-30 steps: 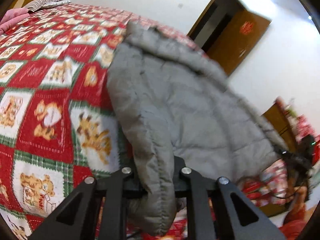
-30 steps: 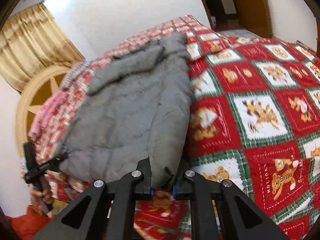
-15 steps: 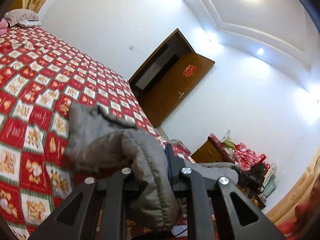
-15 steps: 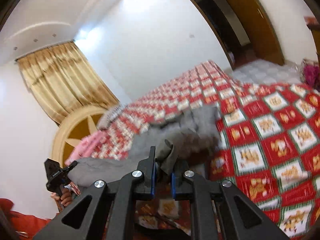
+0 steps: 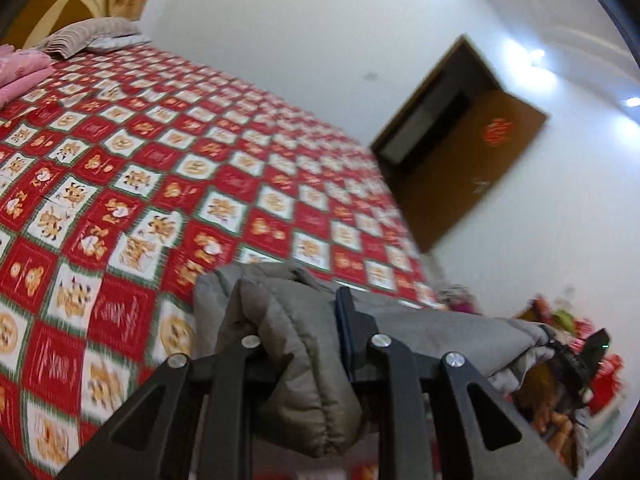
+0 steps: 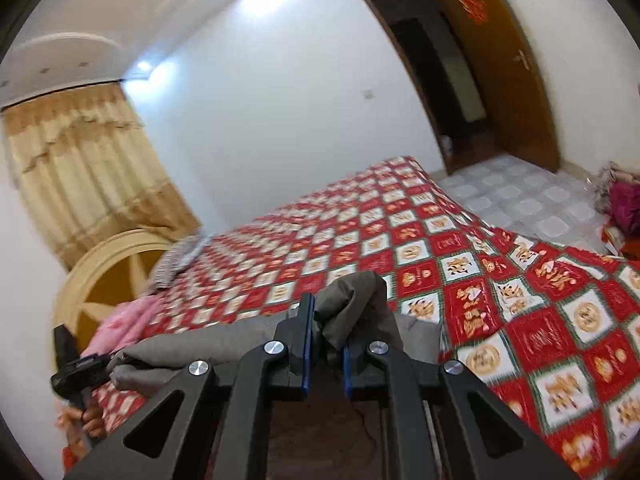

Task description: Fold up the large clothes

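we are gripping the grey jacket (image 5: 304, 344) in both left gripper (image 5: 298, 332) and right gripper (image 6: 326, 342), low centre of each frame, apparently above the quilt (image 5: 160, 184).

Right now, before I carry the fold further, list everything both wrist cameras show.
Jacket: one, grey padded, lifted at the bed's near edge, stretched between both grippers.
Bedspread: one, red, white and green checked, covering the bed.
Pink bedding: one pile, at the headboard end.
Grey pillow: one, beside the pink pile.
Headboard: one, cream and tan, rounded.
Curtain: one, gold, behind the headboard.
Door: one, brown, open, far wall.
Left gripper: black, shut on the jacket.
Right gripper: black, blue pads, shut on the jacket.
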`<state>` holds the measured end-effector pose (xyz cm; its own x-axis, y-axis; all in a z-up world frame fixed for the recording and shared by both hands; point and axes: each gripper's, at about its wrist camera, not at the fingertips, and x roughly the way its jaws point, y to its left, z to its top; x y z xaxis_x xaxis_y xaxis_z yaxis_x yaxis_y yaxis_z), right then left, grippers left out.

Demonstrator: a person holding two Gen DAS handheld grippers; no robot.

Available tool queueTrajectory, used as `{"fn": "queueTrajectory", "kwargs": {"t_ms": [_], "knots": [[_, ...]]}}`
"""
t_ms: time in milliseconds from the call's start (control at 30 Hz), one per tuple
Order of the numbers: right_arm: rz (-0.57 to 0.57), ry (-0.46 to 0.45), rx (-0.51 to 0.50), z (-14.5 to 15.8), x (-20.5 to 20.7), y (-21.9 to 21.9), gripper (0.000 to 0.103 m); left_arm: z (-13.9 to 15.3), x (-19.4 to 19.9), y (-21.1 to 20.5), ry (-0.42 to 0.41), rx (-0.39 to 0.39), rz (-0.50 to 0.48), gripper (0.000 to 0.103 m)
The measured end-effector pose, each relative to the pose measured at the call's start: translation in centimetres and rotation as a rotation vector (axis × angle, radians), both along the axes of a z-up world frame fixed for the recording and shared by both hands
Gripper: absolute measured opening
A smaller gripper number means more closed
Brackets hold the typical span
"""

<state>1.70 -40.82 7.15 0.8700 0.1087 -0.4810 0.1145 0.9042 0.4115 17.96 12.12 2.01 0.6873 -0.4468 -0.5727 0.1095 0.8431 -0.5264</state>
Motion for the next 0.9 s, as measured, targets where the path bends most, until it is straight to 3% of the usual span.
{"fn": "queueTrajectory", "kwargs": {"t_ms": [167,267,333,400,467,500,567,633,700,767,833,900], "knots": [[-0.094,0.129,-0.053,-7.1,9.3,-0.1,0.01,-4.6,5.8,-1.4,0.138,0.062,0.065,0.023],[-0.144,0.185,-0.104,-11.2,12.3,0.2,0.011,-7.4,8.1,-1.9,0.205,0.086,0.078,0.028],[-0.18,0.213,-0.109,-13.9,13.8,0.1,0.014,-9.1,9.1,-1.8,0.259,0.06,0.084,0.039],[-0.215,0.257,-0.115,-16.3,14.8,-0.2,0.034,-10.9,9.8,-0.4,0.325,-0.057,0.075,0.048],[-0.232,0.3,-0.101,-18.6,15.3,-0.7,0.078,-11.9,9.9,1.1,0.357,-0.185,0.06,0.053],[-0.247,0.319,-0.077,-19.7,15.3,-1.3,0.084,-12.0,9.8,2.4,0.359,-0.262,0.049,0.057],[-0.236,0.319,0.037,-20.9,14.8,-2.7,0.086,-11.4,9.3,4.1,0.345,-0.326,0.06,0.072],[-0.24,0.32,0.139,-21.2,14.2,-4.3,0.086,-9.3,8.1,6.0,0.278,-0.272,0.156,0.103],[-0.253,0.263,0.177,-19.5,12.7,-5.2,0.086,-6.3,6.1,7.5,0.183,-0.171,0.256,0.103],[-0.276,0.181,0.137,-16.4,10.7,-5.5,0.086,-4.0,4.6,7.9,0.133,-0.094,0.283,0.103],[-0.321,0.061,0.013,-11.9,7.7,-4.7,0.086,-1.9,3.1,6.4,0.084,0.026,0.308,0.103],[-0.284,-0.001,-0.108,-8.6,6.4,-2.5,0.086,-0.5,1.9,2.5,0.025,0.159,0.245,0.103]]}}
